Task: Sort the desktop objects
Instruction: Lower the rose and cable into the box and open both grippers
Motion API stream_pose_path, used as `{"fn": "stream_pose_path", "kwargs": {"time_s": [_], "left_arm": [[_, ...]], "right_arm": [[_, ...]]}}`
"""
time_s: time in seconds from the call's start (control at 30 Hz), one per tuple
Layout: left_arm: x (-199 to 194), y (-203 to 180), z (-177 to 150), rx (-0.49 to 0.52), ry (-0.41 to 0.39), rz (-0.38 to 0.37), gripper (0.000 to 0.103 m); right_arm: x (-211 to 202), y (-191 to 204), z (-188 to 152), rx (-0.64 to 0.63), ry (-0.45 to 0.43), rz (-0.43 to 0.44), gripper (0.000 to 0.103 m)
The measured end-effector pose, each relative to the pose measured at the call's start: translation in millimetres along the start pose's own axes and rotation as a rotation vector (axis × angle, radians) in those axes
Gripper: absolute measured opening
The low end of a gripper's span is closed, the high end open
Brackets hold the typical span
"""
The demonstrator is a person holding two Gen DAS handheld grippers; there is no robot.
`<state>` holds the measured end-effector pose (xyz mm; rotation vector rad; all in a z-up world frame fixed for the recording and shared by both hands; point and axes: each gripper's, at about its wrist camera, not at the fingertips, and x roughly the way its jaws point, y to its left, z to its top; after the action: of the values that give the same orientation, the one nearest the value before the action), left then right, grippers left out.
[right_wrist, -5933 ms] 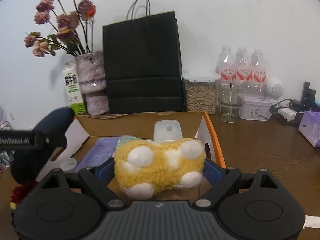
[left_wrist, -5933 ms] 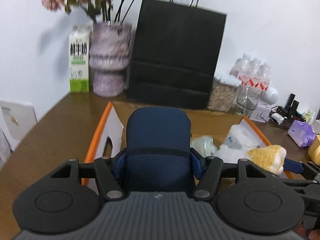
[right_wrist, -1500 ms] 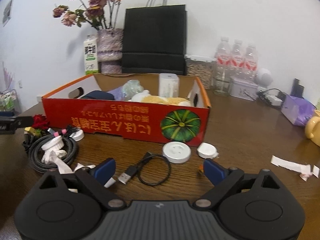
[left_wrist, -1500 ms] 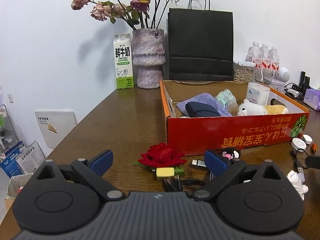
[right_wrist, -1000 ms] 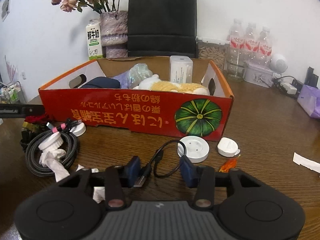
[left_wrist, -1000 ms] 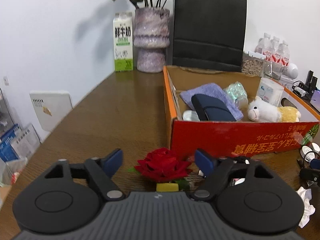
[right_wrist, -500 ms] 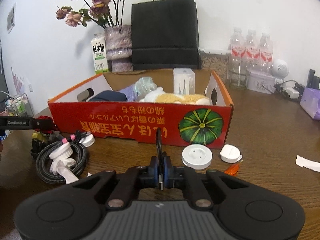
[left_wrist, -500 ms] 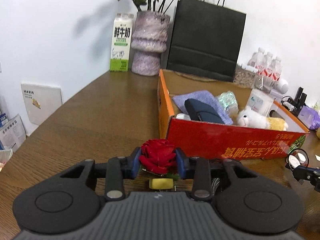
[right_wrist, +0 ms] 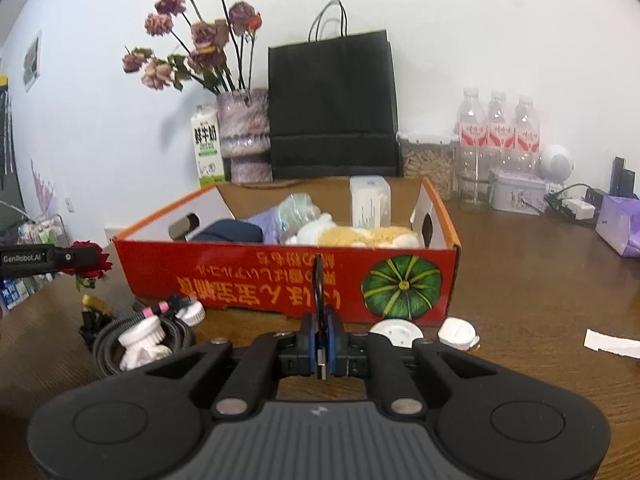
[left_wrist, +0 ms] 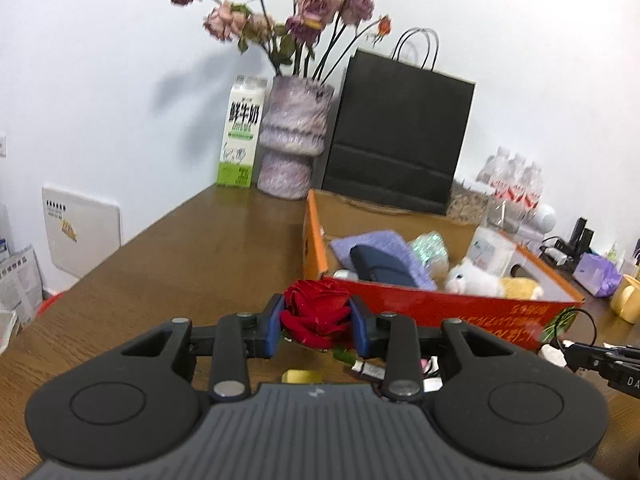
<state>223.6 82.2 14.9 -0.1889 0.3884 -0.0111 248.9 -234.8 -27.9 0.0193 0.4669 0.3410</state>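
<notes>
Both grippers have just closed and lifted: the left gripper (left_wrist: 316,322) now pinches the rose (left_wrist: 316,312), the right gripper (right_wrist: 320,340) the cable (right_wrist: 318,280). Both look ready for the box (right_wrist: 280,272) just ahead. Beyond, on the brown table (left_wrist: 200,248), a vase (left_wrist: 294,136) and bag (left_wrist: 396,136) stand against the white wall.

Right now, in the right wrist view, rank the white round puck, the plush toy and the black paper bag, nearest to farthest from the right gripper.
1. White round puck, on the table right of the right gripper.
2. Plush toy, inside the box.
3. Black paper bag, against the wall.
</notes>
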Motion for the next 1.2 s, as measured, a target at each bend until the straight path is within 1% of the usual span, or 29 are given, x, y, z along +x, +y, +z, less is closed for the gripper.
{"fn": "stream_pose_path", "kwargs": {"time_s": [0.27, 0.37, 0.5, 0.67, 0.73, 0.83, 0.97, 1.03, 1.2], "left_arm": [[-13, -18, 17, 0.023, -0.064, -0.025, 0.034], [-13, -30, 28, 0.043, -0.089, -0.038, 0.034], [-6, -48, 42, 0.076, -0.107, -0.069, 0.034], [19, -74, 57, 0.117, -0.112, -0.086, 0.034], [32, -82, 62, 0.127, -0.112, -0.078, 0.034], [53, -86, 66, 0.115, -0.1, -0.051, 0.035], [80, -83, 63, 0.085, -0.088, 0.012, 0.035], [93, -79, 58, 0.074, -0.077, 0.038, 0.035], [112, -67, 47, 0.093, -0.043, 0.075, 0.035]], "right_arm": [[-12, 8, 13, 0.014, -0.059, 0.028, 0.005], [-14, 11, 24, 0.009, -0.082, 0.037, 0.005], [-10, 15, 46, 0.003, -0.114, 0.054, 0.005], [9, 22, 72, -0.011, -0.124, 0.07, 0.005], [20, 27, 81, -0.015, -0.123, 0.078, 0.005], [41, 35, 92, -0.031, -0.12, 0.076, 0.005], [74, 40, 100, -0.022, -0.095, 0.083, 0.005], [90, 41, 99, -0.02, -0.08, 0.084, 0.005], [115, 41, 84, -0.033, -0.033, 0.082, 0.005]]}}
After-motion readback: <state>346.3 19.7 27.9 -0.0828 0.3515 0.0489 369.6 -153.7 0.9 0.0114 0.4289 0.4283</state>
